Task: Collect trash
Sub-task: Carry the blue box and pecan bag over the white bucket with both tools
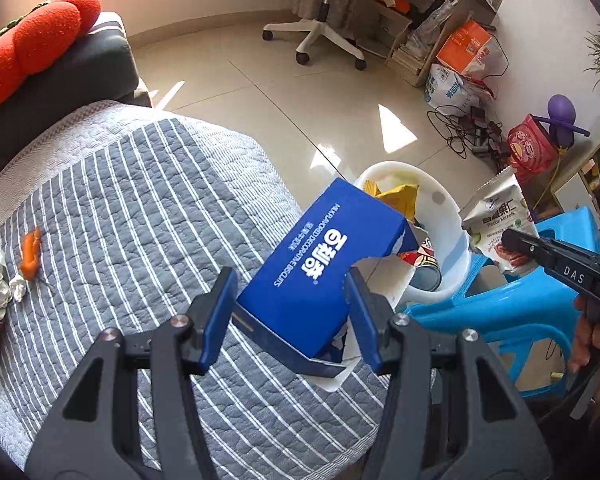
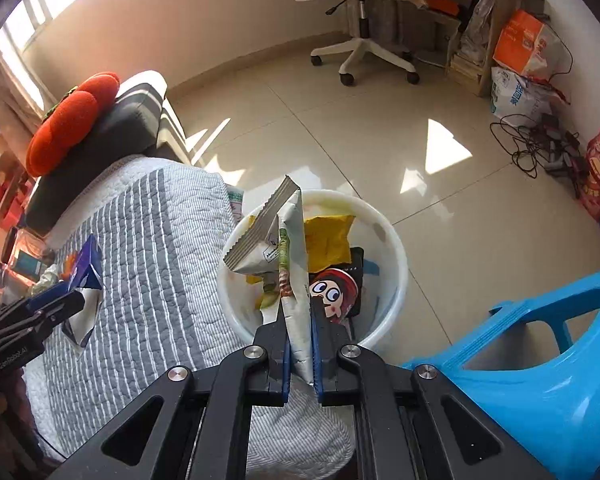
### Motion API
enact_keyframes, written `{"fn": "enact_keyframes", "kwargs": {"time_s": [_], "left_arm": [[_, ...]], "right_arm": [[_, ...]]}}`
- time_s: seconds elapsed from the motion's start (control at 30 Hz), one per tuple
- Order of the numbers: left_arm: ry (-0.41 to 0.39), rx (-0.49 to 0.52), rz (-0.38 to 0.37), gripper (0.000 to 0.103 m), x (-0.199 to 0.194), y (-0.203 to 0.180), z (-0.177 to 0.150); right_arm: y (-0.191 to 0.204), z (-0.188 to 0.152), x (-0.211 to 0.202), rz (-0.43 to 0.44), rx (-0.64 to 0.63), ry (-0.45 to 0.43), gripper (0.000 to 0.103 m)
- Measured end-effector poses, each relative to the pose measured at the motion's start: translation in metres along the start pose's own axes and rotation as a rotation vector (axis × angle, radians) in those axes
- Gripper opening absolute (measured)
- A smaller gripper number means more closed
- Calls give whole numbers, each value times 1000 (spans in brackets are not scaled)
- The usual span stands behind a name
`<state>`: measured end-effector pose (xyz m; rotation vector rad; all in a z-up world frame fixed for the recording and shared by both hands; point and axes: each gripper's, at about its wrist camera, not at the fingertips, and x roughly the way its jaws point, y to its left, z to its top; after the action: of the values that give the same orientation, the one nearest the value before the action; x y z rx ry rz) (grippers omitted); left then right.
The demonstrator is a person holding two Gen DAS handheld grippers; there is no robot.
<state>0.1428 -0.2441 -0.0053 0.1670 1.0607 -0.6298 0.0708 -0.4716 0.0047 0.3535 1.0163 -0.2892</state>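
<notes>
The right hand-held gripper [image 2: 300, 344], clamped narrow on the upright snack pouch [image 2: 293, 280], hangs directly over the white bin [image 2: 396, 280], nearer than the left hand-held gripper [image 1: 291, 316], which pinches the blue biscuit box [image 1: 324, 264] over the bed's [image 1: 139, 220] edge, long axis pointing binward.

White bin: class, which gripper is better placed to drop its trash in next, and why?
Probably the right gripper: its pecan bag hangs directly over the white bin. The left gripper holds the blue biscuit box mostly above the bed.
</notes>
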Motion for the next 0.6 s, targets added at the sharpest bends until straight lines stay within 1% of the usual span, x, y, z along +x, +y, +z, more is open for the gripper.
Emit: {"fn": "enact_keyframes", "kwargs": {"time_s": [0.1, 0.23, 0.33, 0.4, 0.47, 0.5, 0.53, 0.6], "left_arm": [[21, 61, -4, 56, 24, -33, 13], [45, 105, -8, 56, 50, -67, 29], [51, 132, -1, 56, 63, -81, 37], [44, 130, -2, 57, 69, -86, 42], [38, 117, -15, 64, 74, -87, 44], [34, 104, -21, 77, 75, -86, 45], [26, 90, -27, 84, 74, -85, 45], [13, 74, -51, 85, 69, -81, 44]], "right_arm": [[-32, 0, -2, -13, 49, -1, 9], [-62, -5, 1, -43, 70, 14, 9], [-78, -8, 4, -43, 97, 29, 9], [-83, -9, 4, -38, 104, 32, 9], [-84, -8, 4, -32, 103, 30, 9], [-85, -8, 4, -27, 102, 28, 9], [-84, -7, 4, -25, 100, 26, 9], [-80, -5, 6, -22, 96, 24, 9]]}}
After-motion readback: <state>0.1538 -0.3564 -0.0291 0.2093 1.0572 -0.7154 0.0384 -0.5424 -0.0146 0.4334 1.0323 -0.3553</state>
